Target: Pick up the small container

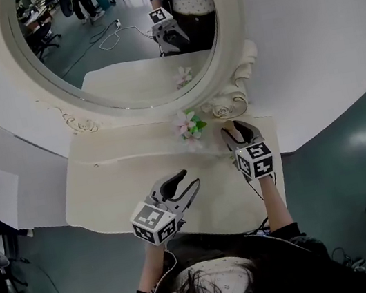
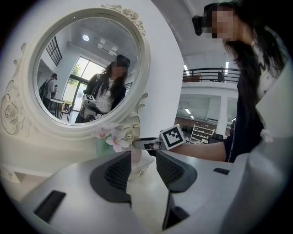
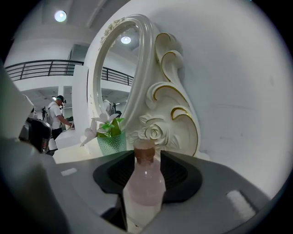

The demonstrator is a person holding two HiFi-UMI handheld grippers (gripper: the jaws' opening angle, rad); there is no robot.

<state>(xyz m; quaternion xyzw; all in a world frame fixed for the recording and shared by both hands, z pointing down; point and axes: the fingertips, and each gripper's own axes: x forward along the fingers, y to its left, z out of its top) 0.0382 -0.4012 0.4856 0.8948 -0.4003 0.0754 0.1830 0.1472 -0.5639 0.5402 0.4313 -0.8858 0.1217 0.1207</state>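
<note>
A small pink bottle (image 3: 144,185) with a brown cork top stands upright between the jaws of my right gripper (image 3: 145,156). The jaws stand wide and open, one pad on each side of the bottle, and I see no squeeze on it. In the head view the right gripper (image 1: 238,132) points at the mirror's carved base at the table's back right, and it hides the bottle. My left gripper (image 1: 189,179) hovers open over the table's front middle with nothing between its fingers. In the left gripper view, that gripper (image 2: 143,157) looks toward the right gripper (image 2: 146,145).
A large oval mirror (image 1: 3,48) in a cream carved frame stands at the back of the cream dressing table (image 1: 107,191). A green glass vase of pink and white flowers (image 1: 190,125) sits just left of the right gripper. A white wall rises behind.
</note>
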